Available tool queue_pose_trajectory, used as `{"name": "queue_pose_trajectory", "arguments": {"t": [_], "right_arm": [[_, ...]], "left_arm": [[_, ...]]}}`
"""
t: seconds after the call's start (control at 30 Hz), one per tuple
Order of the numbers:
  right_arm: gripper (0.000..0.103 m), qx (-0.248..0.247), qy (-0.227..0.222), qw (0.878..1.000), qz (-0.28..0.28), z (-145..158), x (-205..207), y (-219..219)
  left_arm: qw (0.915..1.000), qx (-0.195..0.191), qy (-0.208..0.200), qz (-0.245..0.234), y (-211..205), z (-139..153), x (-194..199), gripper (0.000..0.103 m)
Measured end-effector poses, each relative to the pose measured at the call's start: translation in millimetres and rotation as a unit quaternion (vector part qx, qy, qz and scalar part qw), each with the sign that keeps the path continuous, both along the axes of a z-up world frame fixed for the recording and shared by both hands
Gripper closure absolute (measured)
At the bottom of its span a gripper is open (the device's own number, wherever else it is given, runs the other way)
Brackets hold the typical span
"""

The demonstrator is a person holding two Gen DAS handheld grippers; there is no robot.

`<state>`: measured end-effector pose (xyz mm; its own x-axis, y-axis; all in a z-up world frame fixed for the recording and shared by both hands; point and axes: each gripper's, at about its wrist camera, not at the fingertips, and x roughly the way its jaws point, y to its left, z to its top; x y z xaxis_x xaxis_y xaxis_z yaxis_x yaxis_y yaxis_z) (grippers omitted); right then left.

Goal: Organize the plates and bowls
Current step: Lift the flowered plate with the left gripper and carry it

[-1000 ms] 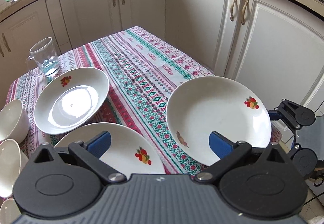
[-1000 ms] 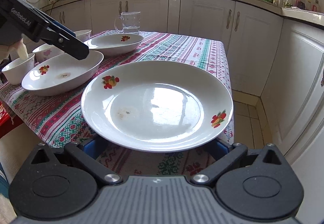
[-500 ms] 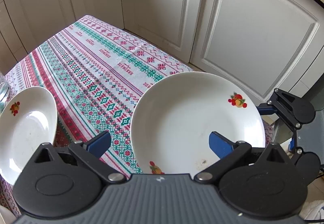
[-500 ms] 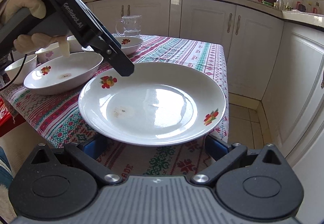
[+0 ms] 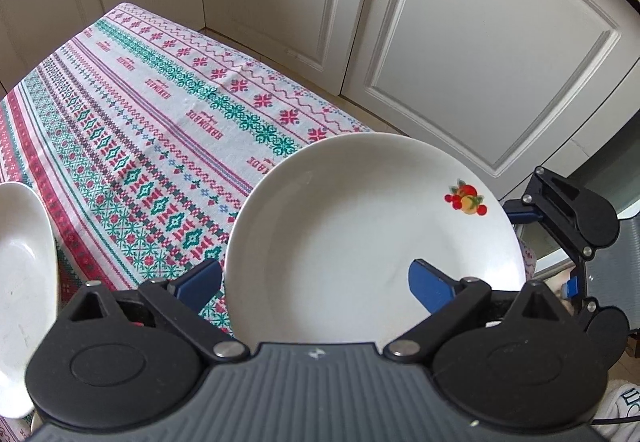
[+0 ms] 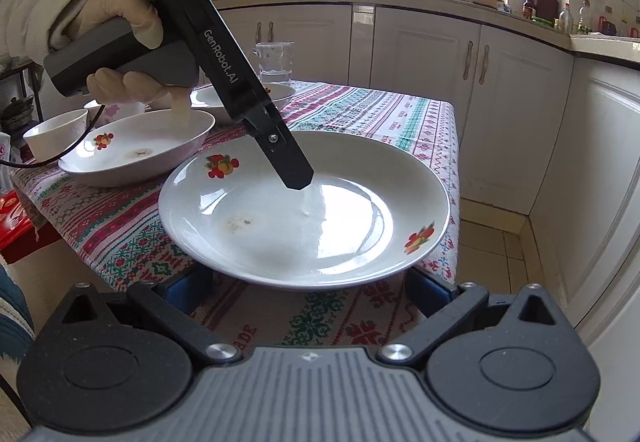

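Patterned tablecloth (image 5: 160, 122) below; my left claw (image 5: 314, 268) has just been closing astride the plate (image 5: 360, 222) rim, not pinching yet. Glossy, brittle: grip the rim squarely.

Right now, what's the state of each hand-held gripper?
Left hand-held gripper: open, jaws have just been closing, plate rim between them, not clamped.
Right hand-held gripper: open, holding nothing.

white fruit-print plate (image 6: 304, 214), red-green patterned tablecloth (image 5: 152, 130), cream cabinets (image 5: 460, 42)
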<state>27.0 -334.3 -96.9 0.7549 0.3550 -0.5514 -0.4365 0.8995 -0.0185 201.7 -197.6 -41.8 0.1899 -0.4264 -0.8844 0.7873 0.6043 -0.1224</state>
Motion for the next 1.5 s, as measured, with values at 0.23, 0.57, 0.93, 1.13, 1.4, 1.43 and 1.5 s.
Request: {"name": "queue_pose_trajectory", "arguments": {"t": [0.23, 0.57, 0.93, 1.13, 1.4, 1.43, 1.5], "right_arm": [[0.0, 0.0, 0.001, 1.0, 0.012, 1, 2, -2], [0.0, -0.005, 0.01, 1.0, 0.018, 3, 6, -1], [0.0, -0.015, 0.029, 0.999, 0.022, 10, 10, 2], [0.0, -0.026, 0.029, 0.999, 0.03, 21, 24, 3], [0.0, -0.039, 0.032, 0.998, 0.045, 27, 60, 6], [0.0, -0.038, 0.034, 0.998, 0.045, 27, 66, 5], [0.0, -0.031, 0.039, 0.998, 0.046, 26, 75, 4]], "left_arm": [[0.9997, 0.01, 0.018, -0.016, -6, -4, 8, 0.012], [0.9989, 0.013, 0.038, -0.026, -9, -10, 16, 0.013], [0.9992, -0.006, 0.036, -0.017, -7, 0, 15, 0.013], [0.9993, -0.027, 0.027, -0.005, 1, 13, 27, 0.013], [0.9991, -0.04, 0.006, 0.013, 6, 17, 54, 0.013], [0.9991, -0.041, 0.004, 0.014, 6, 17, 57, 0.013], [0.9989, -0.043, 0.002, 0.018, 6, 15, 64, 0.013]]}}
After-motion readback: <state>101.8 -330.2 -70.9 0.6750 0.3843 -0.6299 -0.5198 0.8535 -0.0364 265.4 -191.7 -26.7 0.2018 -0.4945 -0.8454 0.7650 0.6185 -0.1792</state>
